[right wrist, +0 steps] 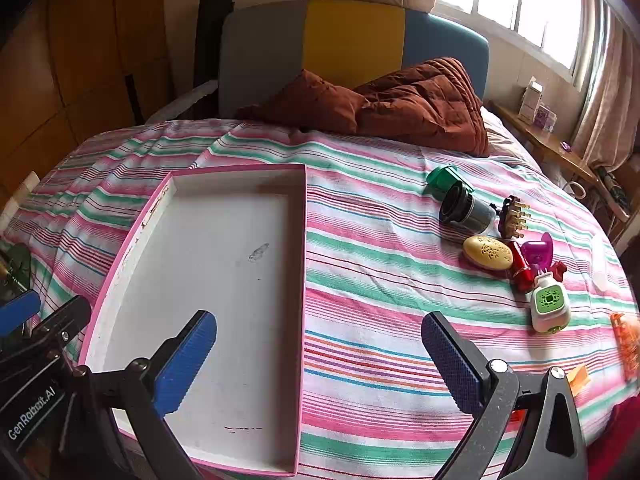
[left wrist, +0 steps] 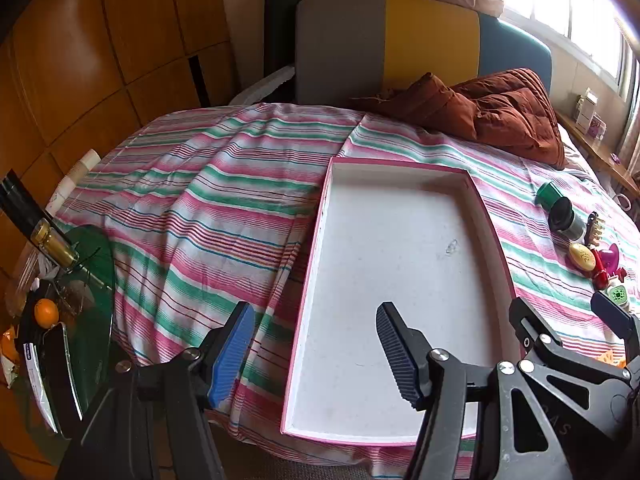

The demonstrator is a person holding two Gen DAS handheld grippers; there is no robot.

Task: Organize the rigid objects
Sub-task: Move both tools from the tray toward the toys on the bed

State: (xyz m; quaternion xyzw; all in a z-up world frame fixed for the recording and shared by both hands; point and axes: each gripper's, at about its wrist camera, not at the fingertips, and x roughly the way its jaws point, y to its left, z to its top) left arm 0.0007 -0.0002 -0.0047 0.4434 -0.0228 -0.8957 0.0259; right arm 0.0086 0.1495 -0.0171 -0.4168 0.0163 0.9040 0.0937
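Note:
A shallow white tray with a pink rim [left wrist: 400, 260] [right wrist: 224, 272] lies empty on the striped bedspread. My left gripper [left wrist: 316, 356] hovers open over the tray's near left edge, nothing between its blue pads. My right gripper [right wrist: 320, 364] stands wide open above the tray's right rim and the sheet. To the tray's right lies a cluster: a green cap [right wrist: 442, 178], a dark cylindrical jar [right wrist: 466, 210] on its side, a brown toothed brush [right wrist: 514, 216], a yellow oval case [right wrist: 488, 253], a red piece [right wrist: 522, 272], a magenta heart-shaped item [right wrist: 540, 250] and a white-and-green device [right wrist: 550, 306].
A rust-brown quilt [right wrist: 400, 100] is bunched at the headboard. An orange item [right wrist: 626, 340] lies at the bed's right edge. Left of the bed, a green glass side table [left wrist: 96, 280] holds a bottle, an orange and clutter. A wooden shelf [right wrist: 552, 144] runs under the window.

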